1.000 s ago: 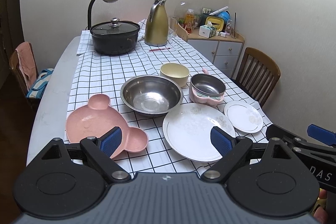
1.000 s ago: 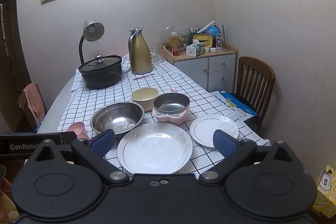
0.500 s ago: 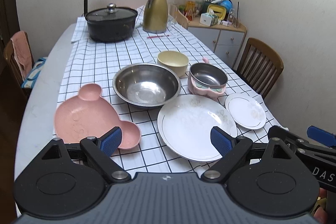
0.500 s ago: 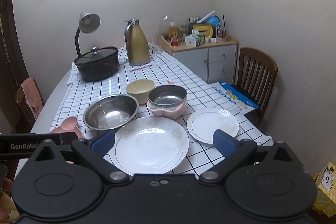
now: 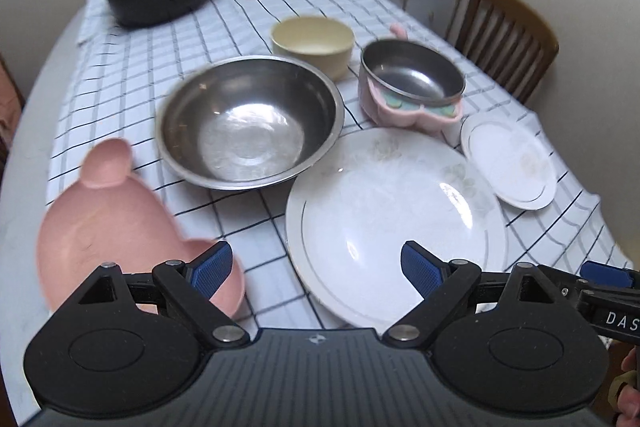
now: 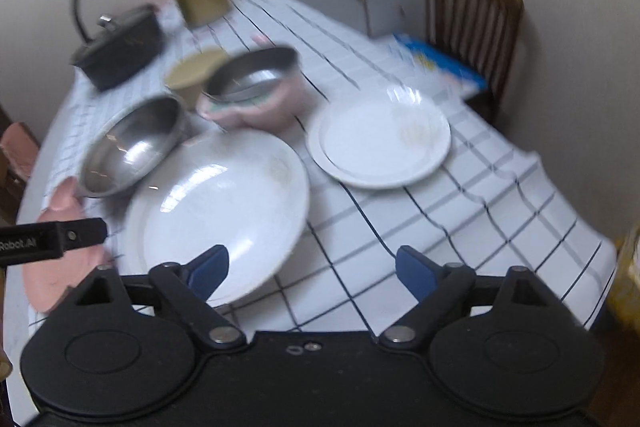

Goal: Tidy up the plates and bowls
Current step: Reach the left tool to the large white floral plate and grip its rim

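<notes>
Plates are lying below both grippers: the left gripper is hanging spread and empty between the pink dish and big plate. The right gripper, jaws just narrowing yet empty, is tilting down beside the big plate, small plate ahead.

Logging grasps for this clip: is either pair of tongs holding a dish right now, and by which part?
Nothing is held. Both the left tongs and right tongs are open above the table, gripping nothing.
</notes>
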The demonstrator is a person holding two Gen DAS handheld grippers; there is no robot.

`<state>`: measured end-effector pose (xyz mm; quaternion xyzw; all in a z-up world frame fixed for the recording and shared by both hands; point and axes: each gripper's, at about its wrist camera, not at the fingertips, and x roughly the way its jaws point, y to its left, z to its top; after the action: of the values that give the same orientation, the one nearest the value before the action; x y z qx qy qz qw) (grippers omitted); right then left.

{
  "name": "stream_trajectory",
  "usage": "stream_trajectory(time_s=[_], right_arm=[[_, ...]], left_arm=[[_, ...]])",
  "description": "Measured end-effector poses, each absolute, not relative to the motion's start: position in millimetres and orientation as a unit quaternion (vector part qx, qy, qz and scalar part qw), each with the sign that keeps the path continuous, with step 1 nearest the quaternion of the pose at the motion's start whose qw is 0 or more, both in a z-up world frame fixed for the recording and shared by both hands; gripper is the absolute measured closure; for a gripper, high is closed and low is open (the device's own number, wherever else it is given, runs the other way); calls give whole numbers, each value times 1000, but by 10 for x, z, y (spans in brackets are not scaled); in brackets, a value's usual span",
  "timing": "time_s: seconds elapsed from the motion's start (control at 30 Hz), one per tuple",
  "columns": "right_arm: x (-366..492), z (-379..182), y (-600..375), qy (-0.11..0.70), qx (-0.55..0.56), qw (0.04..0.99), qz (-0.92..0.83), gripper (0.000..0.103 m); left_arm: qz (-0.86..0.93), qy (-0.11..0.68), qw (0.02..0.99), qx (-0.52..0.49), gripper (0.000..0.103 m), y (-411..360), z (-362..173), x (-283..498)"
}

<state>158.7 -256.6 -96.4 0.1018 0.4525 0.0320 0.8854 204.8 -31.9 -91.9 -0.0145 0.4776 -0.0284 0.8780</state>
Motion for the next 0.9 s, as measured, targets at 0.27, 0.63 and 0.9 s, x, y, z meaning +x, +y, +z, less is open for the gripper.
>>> stream_trajectory(time_s=[0.27,0.63,0.9], right_arm=[[1981,-1256,-2601,501,121,856,29,27],[2372,-1435,-2619,548,164,820,31,52],[2465,-1454,-2594,553,177,813,44,68]], left_arm=[[-18,519,855,-5,21,-333,-1199,2499],[-6,548,837,-5,41,-267,-1373,2754],[-2,566,824,-27,67,-156,-1477,2860]])
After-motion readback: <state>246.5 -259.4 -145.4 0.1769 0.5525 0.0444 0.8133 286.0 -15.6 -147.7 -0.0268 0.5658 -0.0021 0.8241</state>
